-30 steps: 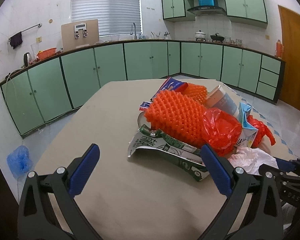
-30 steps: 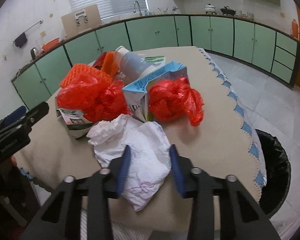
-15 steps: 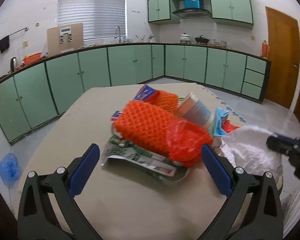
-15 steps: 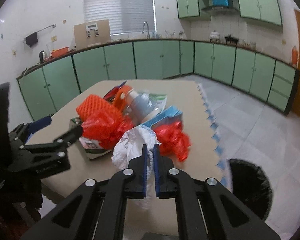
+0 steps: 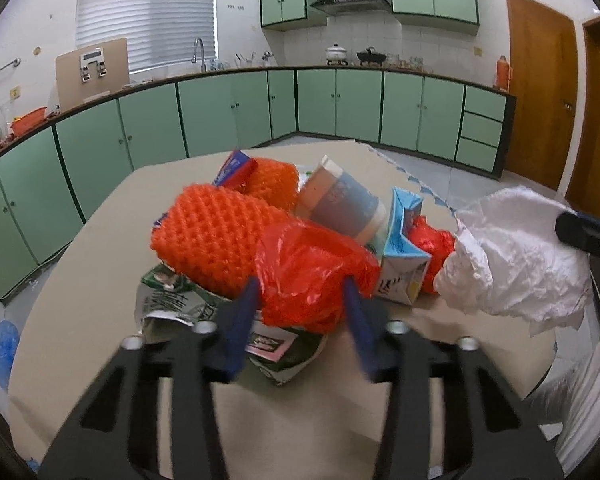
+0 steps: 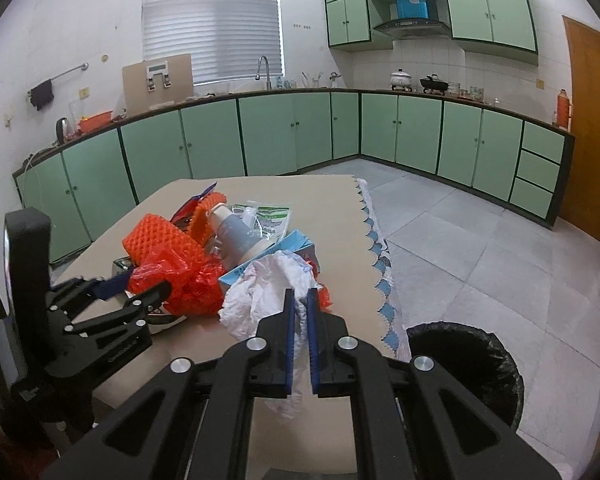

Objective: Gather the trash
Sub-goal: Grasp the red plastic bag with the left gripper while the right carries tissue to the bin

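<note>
Trash collection, early stage: nothing visibly binned, one piece lifted, the pile still on the tabletop (image 6: 332,200).

Tabletop carries nearly all the trash; the black-lined bin (image 6: 466,360) on the floor beside it shows only a dark interior, its contents not discernible. Right gripper (image 6: 300,312) has its fingers pressed almost together, pinching the crumpled white bag (image 5: 512,260), which hangs clear of the pile. Left gripper (image 5: 300,300) has just been closing; its blue fingers flank the red plastic bag (image 5: 312,268) and appear to touch it. Remaining: orange foam nets (image 5: 216,236), a bottle (image 5: 340,204), a blue carton (image 5: 404,248), flattened wrappers. Right wrist view alone shows the bin and the pinch on the white bag; left wrist view alone shows the fingers around the red bag and the white bag raised.
</note>
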